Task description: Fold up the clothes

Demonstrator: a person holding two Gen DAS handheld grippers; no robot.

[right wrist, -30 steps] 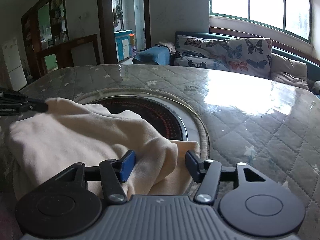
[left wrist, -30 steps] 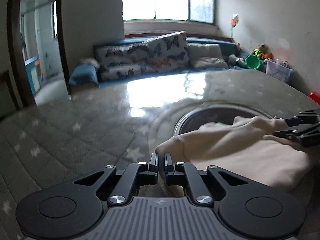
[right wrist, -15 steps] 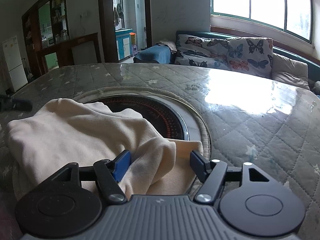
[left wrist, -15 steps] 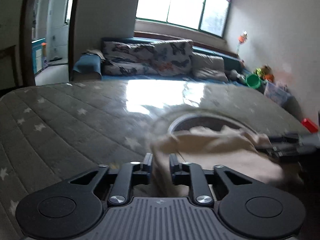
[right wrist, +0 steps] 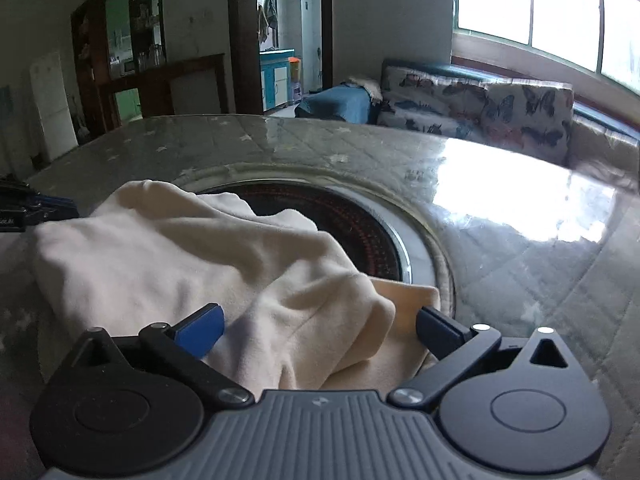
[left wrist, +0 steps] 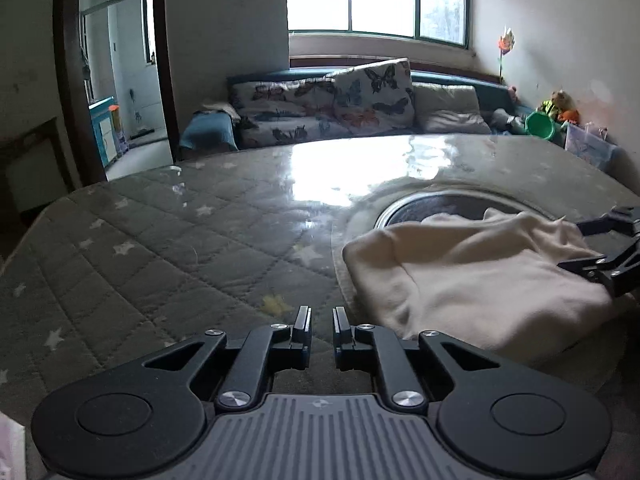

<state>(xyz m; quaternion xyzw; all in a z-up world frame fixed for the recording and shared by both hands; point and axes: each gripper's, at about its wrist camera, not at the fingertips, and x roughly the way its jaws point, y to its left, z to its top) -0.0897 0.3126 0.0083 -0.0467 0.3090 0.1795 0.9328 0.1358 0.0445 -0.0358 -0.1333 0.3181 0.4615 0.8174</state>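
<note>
A cream garment [left wrist: 472, 272] lies bunched and partly folded on the quilted table cover, over the rim of a round inset burner [left wrist: 436, 208]. My left gripper [left wrist: 322, 322] is slightly open and empty, just left of the garment's near corner. My right gripper [right wrist: 318, 320] is wide open, its jaws on either side of a fold of the garment [right wrist: 200, 264] without pinching it. The right gripper also shows at the right edge of the left wrist view [left wrist: 604, 248]. The left gripper shows at the left edge of the right wrist view [right wrist: 28, 210].
The table carries a grey star-patterned quilted cover [left wrist: 160, 248] under glossy plastic. The dark round burner [right wrist: 340, 220] sits in the table's middle. A sofa with butterfly cushions [left wrist: 340, 104] stands behind, a doorway [left wrist: 120, 92] at left, and a green bucket [left wrist: 540, 126] and toys at right.
My left gripper has let go of the garment's corner, opened a little and drawn back to the left. My right gripper has opened wider around the fold.
</note>
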